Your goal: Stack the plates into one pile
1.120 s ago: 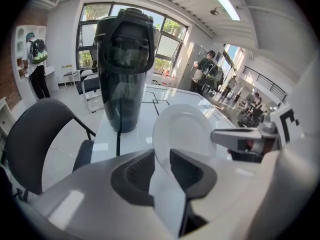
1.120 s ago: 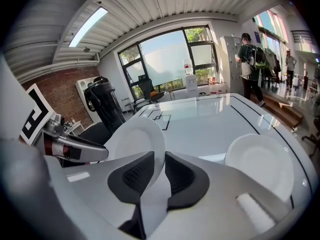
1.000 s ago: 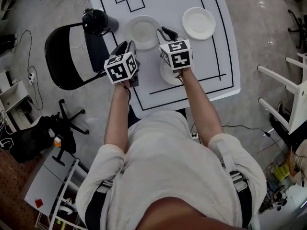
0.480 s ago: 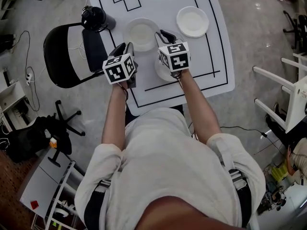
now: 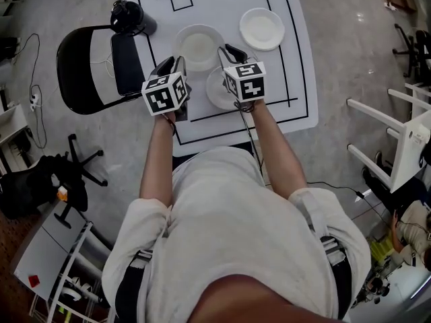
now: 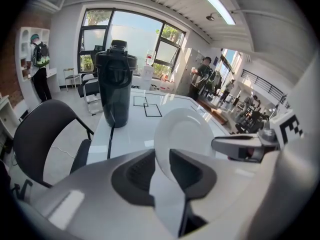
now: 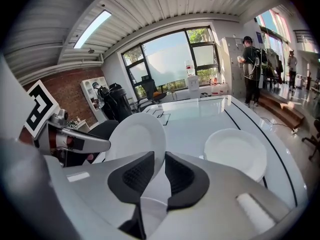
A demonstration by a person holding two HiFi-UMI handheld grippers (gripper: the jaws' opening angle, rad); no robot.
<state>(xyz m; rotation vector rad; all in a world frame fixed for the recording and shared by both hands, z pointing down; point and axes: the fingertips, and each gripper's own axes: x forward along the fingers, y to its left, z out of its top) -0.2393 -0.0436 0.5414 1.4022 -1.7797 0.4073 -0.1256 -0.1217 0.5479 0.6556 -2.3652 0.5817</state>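
Head view: left hand-held gripper (image 5: 175,64), jaws just tightened, and right hand-held gripper (image 5: 227,50) grip the far-left plate (image 5: 200,46); near plate (image 5: 215,90) and far-right plate (image 5: 261,29) lie unstacked.

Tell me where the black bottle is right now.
In the head view the black bottle stands at the table's left edge, beside the black chair and left of the nearest plate.

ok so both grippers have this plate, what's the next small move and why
Probably carry the held plate back and lower it onto the nearer table plate, beside the right gripper. Both grippers pinch the held plate's rim, the left gripper having just closed a little tighter, and that table plate lies closest.
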